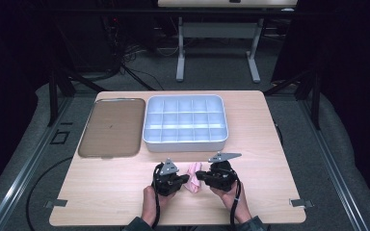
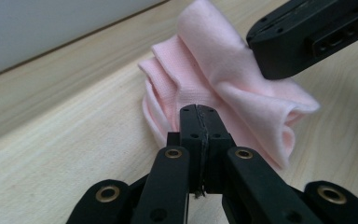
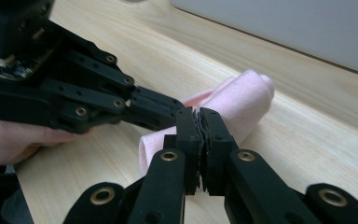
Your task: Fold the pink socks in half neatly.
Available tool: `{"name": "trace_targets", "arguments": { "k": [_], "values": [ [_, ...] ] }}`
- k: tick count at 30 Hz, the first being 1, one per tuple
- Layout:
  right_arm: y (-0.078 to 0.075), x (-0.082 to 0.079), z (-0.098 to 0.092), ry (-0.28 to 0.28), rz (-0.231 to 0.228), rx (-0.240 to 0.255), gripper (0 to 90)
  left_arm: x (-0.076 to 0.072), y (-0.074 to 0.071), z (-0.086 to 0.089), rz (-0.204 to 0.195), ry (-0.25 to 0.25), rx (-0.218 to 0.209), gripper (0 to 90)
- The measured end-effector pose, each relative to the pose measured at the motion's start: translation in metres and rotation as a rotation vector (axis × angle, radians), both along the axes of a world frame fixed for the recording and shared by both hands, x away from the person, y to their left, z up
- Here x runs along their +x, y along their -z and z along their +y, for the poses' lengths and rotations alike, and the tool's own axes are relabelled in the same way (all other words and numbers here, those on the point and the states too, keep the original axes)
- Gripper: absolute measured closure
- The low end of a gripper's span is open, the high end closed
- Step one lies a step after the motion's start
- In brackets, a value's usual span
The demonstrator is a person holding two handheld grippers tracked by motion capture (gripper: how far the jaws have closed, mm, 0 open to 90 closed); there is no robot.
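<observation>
Two grippers are held close together near the front edge of a pale wooden table (image 1: 125, 178), with a small pink cloth (image 1: 193, 171) lying between them. On the left gripper (image 1: 185, 181) the black jaws are seen pressed fully together, pad against pad, with nothing caught between them; their tips are set against the near edge of the cloth (image 2: 223, 88). On the right gripper (image 1: 198, 175) the jaws are likewise closed flat on each other, and their tips are placed just at the cloth (image 3: 242, 100), though whether a fold is pinched cannot be told.

Soft, matt, fleecy fabric is shown, folded into several loose layers on one side and rolled into a rounded tube on the other. It is rested on the table's light, fine-grained surface. Farther back, a white plastic box (image 1: 185, 140) divided into many square compartments is set near the middle, and a flat brown tray (image 1: 112, 127) with rounded corners is placed just beside it, to its left.
</observation>
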State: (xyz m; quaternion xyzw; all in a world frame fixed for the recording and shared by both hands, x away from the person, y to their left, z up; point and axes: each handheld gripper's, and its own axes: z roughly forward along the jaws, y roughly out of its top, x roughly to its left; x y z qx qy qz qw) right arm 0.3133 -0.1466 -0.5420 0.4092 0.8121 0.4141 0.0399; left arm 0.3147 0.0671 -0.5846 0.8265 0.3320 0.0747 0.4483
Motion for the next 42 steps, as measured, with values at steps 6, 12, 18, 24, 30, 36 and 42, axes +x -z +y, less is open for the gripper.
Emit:
{"name": "trace_targets", "arguments": {
  "k": [6, 12, 18, 24, 30, 36, 42],
  "values": [
    [0.002, 0.003, 0.010, -0.026, -0.001, -0.010, 87.5, 0.001, 0.001, 0.001, 0.018, 0.008, -0.009, 89.5],
    [0.007, 0.005, 0.013, -0.042, 0.005, -0.012, 87.5, 0.002, 0.002, 0.001, 0.029, 0.011, -0.016, 89.5],
    [0.010, 0.008, 0.015, -0.049, 0.008, -0.020, 87.4, -0.006, 0.001, 0.004, 0.011, -0.010, -0.001, 89.3],
    [0.014, 0.009, 0.016, -0.057, 0.010, -0.026, 87.5, -0.010, 0.000, 0.017, 0.018, -0.040, -0.020, 89.2],
    [0.015, 0.009, 0.024, -0.074, 0.003, -0.064, 87.5, -0.007, 0.001, 0.027, 0.030, -0.085, -0.037, 89.3],
    [0.017, 0.008, 0.034, -0.088, -0.021, -0.129, 87.5, -0.003, -0.009, 0.036, -0.002, -0.101, -0.036, 89.3],
    [0.020, 0.004, 0.039, -0.090, -0.045, -0.159, 87.7, 0.005, -0.027, 0.030, -0.039, -0.057, -0.043, 89.1]
  ]
}}
